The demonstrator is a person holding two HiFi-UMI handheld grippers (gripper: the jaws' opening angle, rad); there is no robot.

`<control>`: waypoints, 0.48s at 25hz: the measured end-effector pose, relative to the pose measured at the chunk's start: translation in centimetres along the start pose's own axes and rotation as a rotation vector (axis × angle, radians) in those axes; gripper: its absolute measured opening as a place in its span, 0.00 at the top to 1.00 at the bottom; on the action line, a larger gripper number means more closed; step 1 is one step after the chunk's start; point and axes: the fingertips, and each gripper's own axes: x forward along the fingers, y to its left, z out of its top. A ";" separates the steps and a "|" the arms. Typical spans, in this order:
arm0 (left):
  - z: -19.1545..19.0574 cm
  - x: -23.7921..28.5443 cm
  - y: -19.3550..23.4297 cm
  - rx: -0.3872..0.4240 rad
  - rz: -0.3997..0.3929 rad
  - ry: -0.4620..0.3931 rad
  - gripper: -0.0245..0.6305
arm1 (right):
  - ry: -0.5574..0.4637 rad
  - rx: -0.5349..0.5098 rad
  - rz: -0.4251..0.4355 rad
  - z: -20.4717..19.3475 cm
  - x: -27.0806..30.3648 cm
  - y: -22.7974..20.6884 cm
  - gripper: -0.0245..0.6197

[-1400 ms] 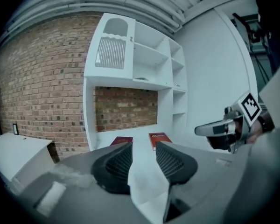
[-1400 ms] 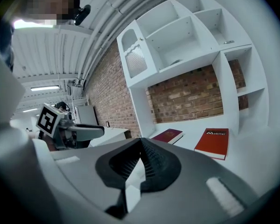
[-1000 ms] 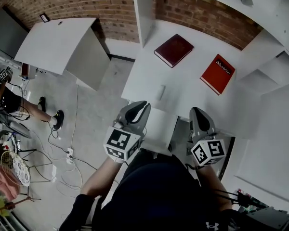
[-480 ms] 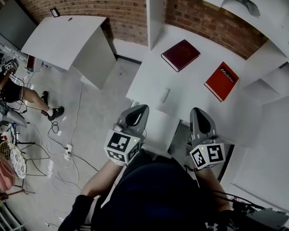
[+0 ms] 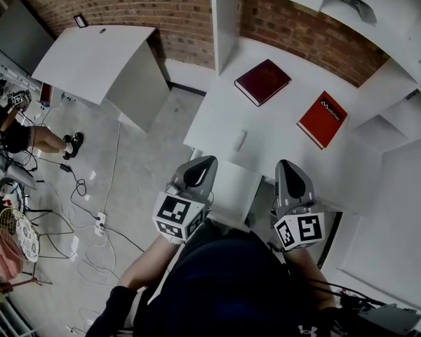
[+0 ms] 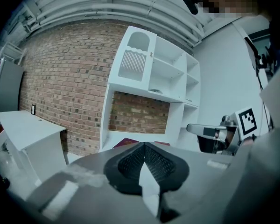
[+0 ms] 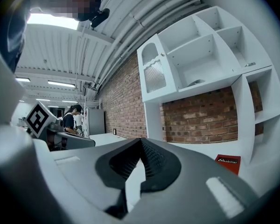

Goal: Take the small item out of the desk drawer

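My left gripper (image 5: 201, 164) and right gripper (image 5: 288, 167) hover side by side over the near edge of the white desk (image 5: 281, 146), both pointing at the brick wall. In each gripper view the ribbed pads meet with nothing between them: left gripper (image 6: 143, 146), right gripper (image 7: 141, 142). A small white oblong item (image 5: 240, 141) lies on the desktop just beyond the left gripper. A white drawer unit (image 5: 233, 187) sits below the desk edge between the grippers; I cannot see inside it.
A dark red book (image 5: 262, 81) and a bright red book (image 5: 322, 119) lie on the desk. White shelving (image 5: 400, 104) rises at the right. A second white table (image 5: 91, 55) stands to the left, with cables (image 5: 91, 216) on the floor and a person (image 5: 14, 135) at the far left.
The left gripper's jaws have come together. Both grippers have drawn back slightly toward my body. The person at the far left has pulled a leg in.
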 end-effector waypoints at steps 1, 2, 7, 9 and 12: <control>0.0 0.0 -0.1 0.000 -0.001 -0.002 0.96 | -0.001 0.000 -0.001 0.0 -0.1 0.0 0.96; 0.0 0.0 -0.1 0.002 -0.001 -0.002 0.96 | -0.002 0.000 -0.003 0.0 -0.2 -0.1 0.96; -0.5 0.3 0.1 0.021 0.006 -0.003 0.96 | 0.003 0.004 -0.002 -0.4 -0.2 -0.4 0.96; -0.6 0.5 0.1 0.027 0.008 -0.004 0.96 | 0.007 0.004 0.000 -0.5 -0.3 -0.5 0.96; -0.5 0.5 0.0 0.016 0.004 0.000 0.96 | 0.009 0.001 0.000 -0.4 -0.3 -0.4 0.96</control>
